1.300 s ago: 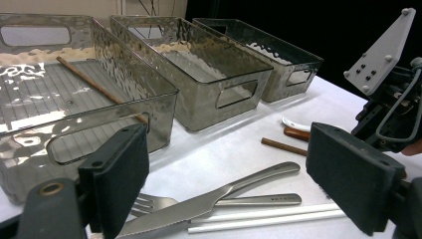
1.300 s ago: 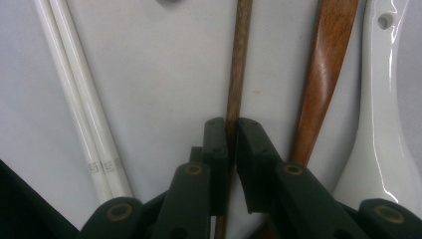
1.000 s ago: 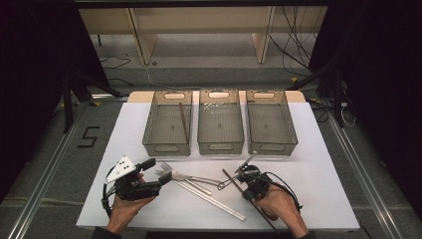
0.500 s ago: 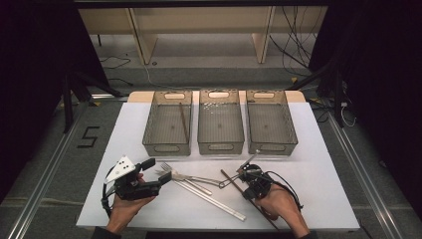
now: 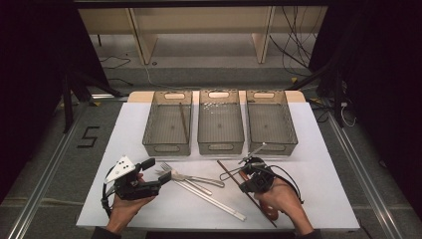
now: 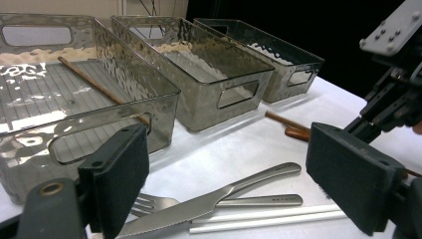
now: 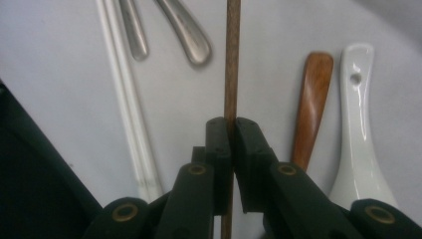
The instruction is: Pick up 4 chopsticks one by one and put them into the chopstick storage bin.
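My right gripper (image 7: 230,130) is clamping a brown wooden chopstick (image 7: 232,59) lying on the white table (image 5: 328,164), beside a wooden spoon (image 7: 309,104). My left gripper (image 6: 226,174) is hovering with jaws wide over the knife (image 6: 219,196)

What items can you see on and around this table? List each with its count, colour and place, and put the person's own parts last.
Bins: three, clear grey, in a row at the table's far side.
Chopstick in bin: one, brown, left bin.
Held chopstick: one, brown, between the right gripper's pads.
Fork and knife: one each, silver, near centre.
White chopsticks: two, near edge.
Wooden spoon: one, brown, beside the white spoon.
Table: one, white.
Left gripper: black, open.
Right gripper: black, shut.
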The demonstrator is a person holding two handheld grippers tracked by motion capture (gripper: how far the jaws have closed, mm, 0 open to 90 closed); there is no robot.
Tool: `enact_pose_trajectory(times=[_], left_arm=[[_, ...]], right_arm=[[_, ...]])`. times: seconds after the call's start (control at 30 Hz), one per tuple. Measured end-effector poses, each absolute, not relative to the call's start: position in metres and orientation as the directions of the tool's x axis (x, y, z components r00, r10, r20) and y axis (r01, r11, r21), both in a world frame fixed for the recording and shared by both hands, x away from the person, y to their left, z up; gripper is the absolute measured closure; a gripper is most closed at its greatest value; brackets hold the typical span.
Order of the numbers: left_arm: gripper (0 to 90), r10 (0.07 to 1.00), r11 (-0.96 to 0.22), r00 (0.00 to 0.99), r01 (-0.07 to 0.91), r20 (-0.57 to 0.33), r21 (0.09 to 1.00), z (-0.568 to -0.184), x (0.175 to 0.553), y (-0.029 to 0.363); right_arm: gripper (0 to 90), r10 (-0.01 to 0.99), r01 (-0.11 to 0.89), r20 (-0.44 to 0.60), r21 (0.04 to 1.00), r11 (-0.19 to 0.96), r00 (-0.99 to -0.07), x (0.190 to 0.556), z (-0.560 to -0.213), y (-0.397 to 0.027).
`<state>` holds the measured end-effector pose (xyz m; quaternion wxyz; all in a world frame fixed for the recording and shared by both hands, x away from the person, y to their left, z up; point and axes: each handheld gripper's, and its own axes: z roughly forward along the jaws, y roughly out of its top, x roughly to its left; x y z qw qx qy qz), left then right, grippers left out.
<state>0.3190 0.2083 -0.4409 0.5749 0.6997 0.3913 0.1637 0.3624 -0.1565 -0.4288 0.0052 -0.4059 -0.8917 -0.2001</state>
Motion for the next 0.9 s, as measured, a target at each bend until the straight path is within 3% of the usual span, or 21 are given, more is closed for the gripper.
enact_pose_trajectory(times=[0.43,0.9], left_arm=[[16.7,0.737,-0.030,0.638,0.361,-0.223,0.932,-0.441,0.319,0.209],[16.7,0.737,-0.028,0.637,0.361,-0.225,0.932,-0.441,0.319,0.209]], right_arm=[[85.6,0.700,0.684,0.194,0.499,0.533,-0.687,0.390,-0.394,-0.139],[85.7,0.705,0.664,0.199,0.574,0.479,-0.681,0.428,-0.371,-0.116]])
